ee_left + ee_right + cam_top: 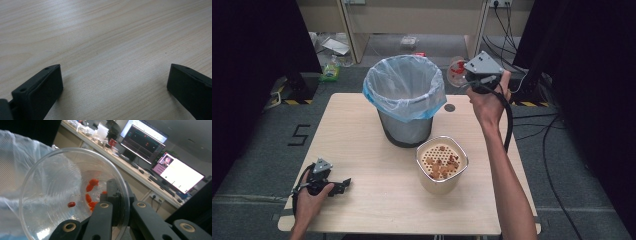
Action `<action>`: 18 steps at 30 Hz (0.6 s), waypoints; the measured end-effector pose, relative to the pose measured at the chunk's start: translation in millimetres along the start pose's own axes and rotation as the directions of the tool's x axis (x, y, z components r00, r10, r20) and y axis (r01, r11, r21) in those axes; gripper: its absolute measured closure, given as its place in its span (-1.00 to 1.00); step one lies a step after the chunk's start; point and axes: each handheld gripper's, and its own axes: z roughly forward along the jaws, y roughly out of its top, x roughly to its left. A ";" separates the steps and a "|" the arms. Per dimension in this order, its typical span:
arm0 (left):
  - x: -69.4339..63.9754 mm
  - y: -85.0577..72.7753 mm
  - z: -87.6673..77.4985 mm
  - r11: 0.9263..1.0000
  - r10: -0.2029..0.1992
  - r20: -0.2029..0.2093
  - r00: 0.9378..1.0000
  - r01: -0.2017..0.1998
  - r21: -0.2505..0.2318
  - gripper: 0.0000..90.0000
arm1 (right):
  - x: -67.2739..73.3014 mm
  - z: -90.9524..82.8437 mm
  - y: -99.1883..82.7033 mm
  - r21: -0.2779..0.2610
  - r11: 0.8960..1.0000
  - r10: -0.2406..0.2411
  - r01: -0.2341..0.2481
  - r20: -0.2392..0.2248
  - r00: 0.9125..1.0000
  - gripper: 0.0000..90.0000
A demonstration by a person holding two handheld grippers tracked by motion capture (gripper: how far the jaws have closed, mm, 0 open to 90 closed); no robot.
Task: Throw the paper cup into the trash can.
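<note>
1. High view: the right gripper (468, 75) is held up at the far right of the desk (377, 200), just beside the rim of the bin (404, 100) lined with a pale plastic bag.
2. Its jaws are clamped on the rim of a clear plastic cup (456, 71), which is tipped on its side with the mouth turned toward the bin.
3. Right gripper view: the clear plastic cup (62, 200) lies sideways across the jaws, one jaw inside the rim and one outside, pinching the wall.
4. Several small red pieces (90, 192) cling to the inside of the cup; what they are, I cannot tell.
5. The bin's bag (15, 170) shows behind the cup on the left side, and monitors (180, 173) stand on a bench far behind.
6. In front of the bin stands a cream container (442, 165) with a perforated insert and brownish scraps lying on it.
7. The left gripper (339, 186) rests low at the near left of the desk, well apart from the bin and the container.
8. Left gripper view: its jaws stand wide, with bare wood of the desk (105, 50) between them.
</note>
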 end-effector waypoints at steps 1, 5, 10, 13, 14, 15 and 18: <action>0.0 0.0 0.0 1.000 0.000 0.000 1.000 0.000 0.000 -1.00 | 0.0 0.0 0.0 0.000 1.000 0.000 0.000 0.000 1.000 1.00; 0.0 0.0 0.0 1.000 0.000 0.000 1.000 0.000 0.000 -1.00 | 7.4 8.0 14.5 -0.006 1.000 0.005 -0.006 -0.029 1.000 1.00; 0.0 0.0 0.0 1.000 0.000 0.000 1.000 0.000 0.000 -1.00 | 16.5 20.9 23.7 -0.005 1.000 0.003 -0.004 -0.056 0.998 1.00; 0.0 0.0 0.0 1.000 0.000 0.000 1.000 0.000 0.000 -1.00 | 25.7 32.3 29.0 0.000 1.000 -0.004 0.004 -0.079 0.997 0.99; 0.0 0.0 0.0 1.000 0.000 0.000 1.000 0.000 0.000 -1.00 | 29.1 36.3 30.6 0.001 1.000 -0.008 0.009 -0.091 0.996 0.99; 0.0 0.0 0.0 1.000 0.000 0.000 1.000 0.000 0.000 -1.00 | 32.9 40.3 32.0 0.002 1.000 -0.010 0.010 -0.105 0.994 0.98; 0.0 0.0 0.0 1.000 -0.001 0.001 1.000 0.001 0.000 -1.00 | 45.2 51.7 35.2 0.020 0.999 -0.023 0.026 -0.138 0.990 0.96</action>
